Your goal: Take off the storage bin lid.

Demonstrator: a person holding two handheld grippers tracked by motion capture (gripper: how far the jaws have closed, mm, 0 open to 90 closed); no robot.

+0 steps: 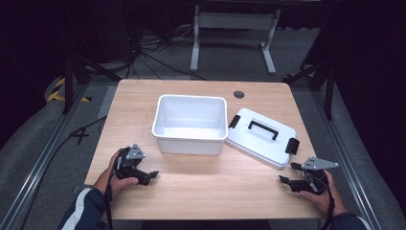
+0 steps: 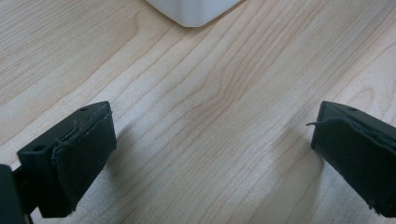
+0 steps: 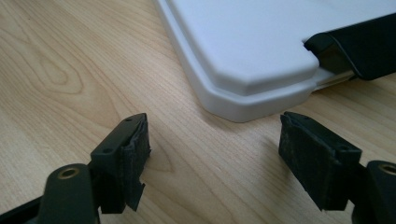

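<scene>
In the high view there is one table of light wood. On it stand one white box, open and with nothing inside, and one white lid that lies flat just to the right of the box, turned at an angle. The lid has one black handle on top and two black clips, one at each short end. There are two grippers. The left gripper is held by the left hand near the front left of the table, in front of the box and apart from it. The right gripper is held by the right hand near the front right, just in front of the lid. A small dark round hole is in the table near its far edge. Around the table the floor is grey, with cables on it and one white frame behind; the room is dark.

In the left gripper view the two jaws are wide apart and hold nothing; between them is bare wood. A white corner of the box is at the top.

In the right gripper view the jaws are also wide apart and hold nothing. A corner of the lid lies just beyond them, with one black clip at the right.
</scene>
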